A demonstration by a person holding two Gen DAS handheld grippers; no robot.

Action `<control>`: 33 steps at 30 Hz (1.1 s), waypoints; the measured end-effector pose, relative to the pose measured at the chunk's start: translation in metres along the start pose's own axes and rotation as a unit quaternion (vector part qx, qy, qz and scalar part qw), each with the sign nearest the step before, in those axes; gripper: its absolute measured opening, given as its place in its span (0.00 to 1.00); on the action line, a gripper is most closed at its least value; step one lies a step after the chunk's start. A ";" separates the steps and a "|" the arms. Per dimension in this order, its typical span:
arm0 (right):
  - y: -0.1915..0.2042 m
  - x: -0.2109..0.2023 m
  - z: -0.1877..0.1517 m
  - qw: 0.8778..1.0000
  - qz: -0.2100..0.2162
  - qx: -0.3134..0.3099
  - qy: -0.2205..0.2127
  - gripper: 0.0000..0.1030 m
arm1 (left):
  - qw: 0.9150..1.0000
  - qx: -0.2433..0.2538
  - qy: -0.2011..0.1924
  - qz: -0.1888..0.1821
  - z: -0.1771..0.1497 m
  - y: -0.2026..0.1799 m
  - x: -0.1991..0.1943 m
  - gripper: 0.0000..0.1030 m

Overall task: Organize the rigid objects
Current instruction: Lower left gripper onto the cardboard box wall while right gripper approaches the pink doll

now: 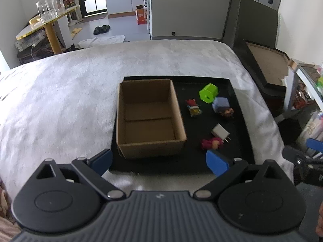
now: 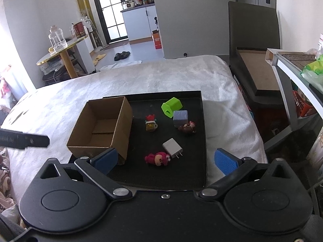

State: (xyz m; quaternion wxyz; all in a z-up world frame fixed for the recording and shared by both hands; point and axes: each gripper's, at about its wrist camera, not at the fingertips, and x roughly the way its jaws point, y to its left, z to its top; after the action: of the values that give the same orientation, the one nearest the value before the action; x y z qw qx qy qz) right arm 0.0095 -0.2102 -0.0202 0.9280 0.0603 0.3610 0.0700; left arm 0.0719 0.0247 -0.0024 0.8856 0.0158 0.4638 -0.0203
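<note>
The right claw [image 2: 165,161] hangs wide and empty at the lower middle of its frame, and the pink figure [image 2: 157,158] lies just above that gap, almost centred between the blue pads, its long axis running left to right across the opening. The white plug [image 2: 172,146] touches it on the upper right. The left claw [image 1: 159,160], also wide and empty, faces the cardboard box [image 1: 149,147] instead (so the right one looks better placed). All rest on the black tray [image 2: 161,179] on the bed.
</note>
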 end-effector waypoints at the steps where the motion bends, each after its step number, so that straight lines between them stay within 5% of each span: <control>1: 0.000 0.002 -0.001 1.000 -0.002 0.000 0.000 1.00 | 1.000 -0.001 0.003 0.000 0.004 0.003 0.003 0.97; 24: -0.008 0.064 -0.007 0.999 -0.023 0.033 -0.007 0.92 | 0.999 -0.031 -0.008 0.006 0.042 0.065 0.082 0.95; 33: 0.000 0.099 -0.014 0.999 -0.013 0.033 0.020 0.86 | 0.998 -0.068 -0.012 -0.009 0.048 0.096 0.116 0.77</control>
State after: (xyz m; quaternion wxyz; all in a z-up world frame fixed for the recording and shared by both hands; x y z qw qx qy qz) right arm 0.0725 -0.1924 -0.0961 0.9189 0.0849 0.3824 0.0469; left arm 0.1820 0.1157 -0.0700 0.8900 -0.0490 0.4533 0.0035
